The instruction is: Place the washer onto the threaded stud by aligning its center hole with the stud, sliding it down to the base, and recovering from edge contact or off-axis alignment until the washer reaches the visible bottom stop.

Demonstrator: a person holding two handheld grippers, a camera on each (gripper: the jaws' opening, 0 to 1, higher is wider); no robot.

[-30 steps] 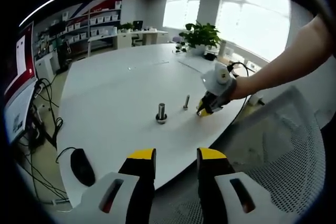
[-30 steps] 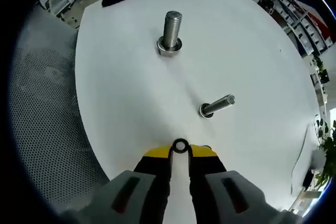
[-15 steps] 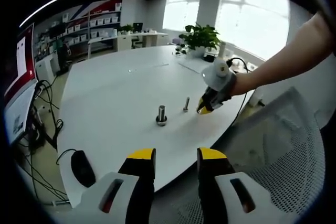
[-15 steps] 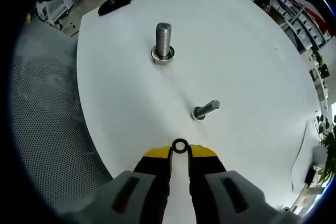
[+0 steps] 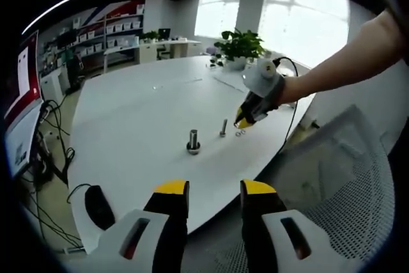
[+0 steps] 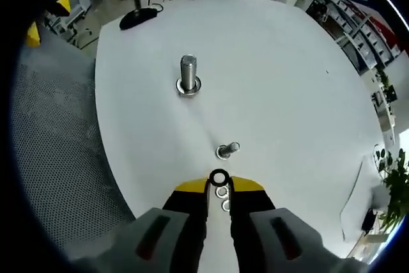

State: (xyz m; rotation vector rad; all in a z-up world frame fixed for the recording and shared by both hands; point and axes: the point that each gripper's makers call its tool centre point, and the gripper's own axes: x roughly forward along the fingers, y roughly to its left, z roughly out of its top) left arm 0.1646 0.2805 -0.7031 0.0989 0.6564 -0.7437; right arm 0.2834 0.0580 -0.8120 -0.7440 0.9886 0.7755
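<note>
On the round white table, the thick steel threaded stud stands upright at left. Right of it stands a thinner steel bolt. The right gripper pinches a small dark ring washer above two loose steel washers. The left gripper hangs unclenched, well back from the table edge.

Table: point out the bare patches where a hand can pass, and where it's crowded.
The white table is bare beyond the large stud, and between it and the small stud. It is crowded near the right tongs: the held washer, the loose washers and the small stud.
</note>
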